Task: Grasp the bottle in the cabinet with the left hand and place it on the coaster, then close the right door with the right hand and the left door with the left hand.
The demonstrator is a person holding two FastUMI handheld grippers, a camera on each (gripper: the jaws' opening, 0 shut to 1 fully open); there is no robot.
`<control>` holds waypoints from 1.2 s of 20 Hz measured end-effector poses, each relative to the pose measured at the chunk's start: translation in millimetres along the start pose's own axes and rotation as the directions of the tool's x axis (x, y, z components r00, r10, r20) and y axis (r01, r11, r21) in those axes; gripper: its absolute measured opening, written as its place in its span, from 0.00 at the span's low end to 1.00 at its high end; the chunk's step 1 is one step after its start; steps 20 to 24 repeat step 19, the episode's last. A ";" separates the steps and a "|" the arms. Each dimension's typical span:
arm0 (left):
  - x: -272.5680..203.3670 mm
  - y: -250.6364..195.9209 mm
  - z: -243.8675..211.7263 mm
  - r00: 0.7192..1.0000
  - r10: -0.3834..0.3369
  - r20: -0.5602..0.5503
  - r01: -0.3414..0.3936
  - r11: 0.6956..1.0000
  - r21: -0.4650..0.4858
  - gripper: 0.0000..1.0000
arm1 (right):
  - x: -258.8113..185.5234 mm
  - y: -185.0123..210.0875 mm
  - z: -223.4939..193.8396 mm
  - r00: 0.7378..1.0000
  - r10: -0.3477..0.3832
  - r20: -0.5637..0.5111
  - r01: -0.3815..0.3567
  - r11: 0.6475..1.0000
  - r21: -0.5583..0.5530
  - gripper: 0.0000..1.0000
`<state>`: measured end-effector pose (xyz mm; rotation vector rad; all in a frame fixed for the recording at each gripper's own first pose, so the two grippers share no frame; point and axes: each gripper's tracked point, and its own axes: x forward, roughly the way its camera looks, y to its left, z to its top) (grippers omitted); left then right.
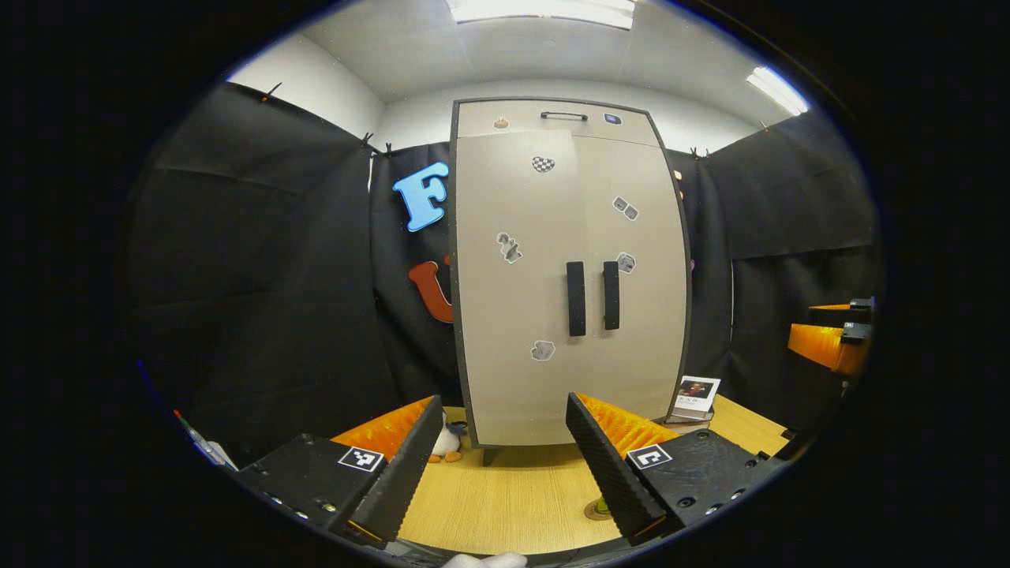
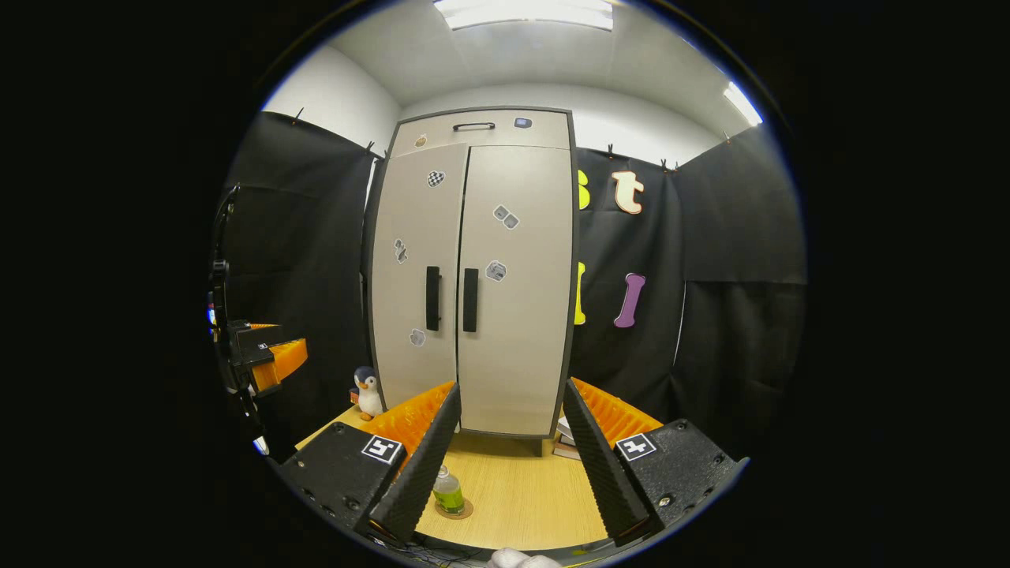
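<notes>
Now: bottle (image 2: 448, 491) upright on coaster (image 2: 456, 510) | cabinet (image 2: 473, 276) doors closed | both grippers' fingers wide, empty

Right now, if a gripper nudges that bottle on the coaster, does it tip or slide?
The bottle looks small and upright with green liquid low inside, so it is probably fairly stable. It stands on a thin round coaster, so a low push may slide both across the smooth wooden table.

A pale beige cabinet (image 2: 473, 284) is seen, framed in dark grey, with two black handles (image 2: 451, 299) at the middle and small grey and checkered stickers (image 2: 435, 179) scattered on its doors. A light wood-grain table (image 2: 521, 489) is shown beneath it. A clear bottle (image 2: 447, 492) of yellow-green liquid is set on a brown coaster (image 2: 464, 510). A black-and-white toy penguin (image 2: 366, 392) with orange beak and feet is seen at the left.
</notes>
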<state>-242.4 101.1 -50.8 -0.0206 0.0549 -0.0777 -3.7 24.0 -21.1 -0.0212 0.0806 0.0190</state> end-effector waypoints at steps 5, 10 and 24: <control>1.3 0.1 -1.2 1.000 0.004 -0.004 -0.004 1.000 0.005 0.96 | 4.3 -0.5 -1.4 1.000 0.005 0.002 -0.005 1.000 0.003 0.81; 3.1 -0.1 0.5 1.000 0.009 0.001 -0.009 1.000 0.008 0.96 | 5.9 -4.9 -0.8 1.000 0.000 0.004 0.000 1.000 0.016 0.81; 4.4 -4.8 -1.4 1.000 0.001 -0.003 -0.001 1.000 0.009 0.96 | 6.6 -8.1 0.1 1.000 -0.004 0.007 0.004 1.000 0.021 0.81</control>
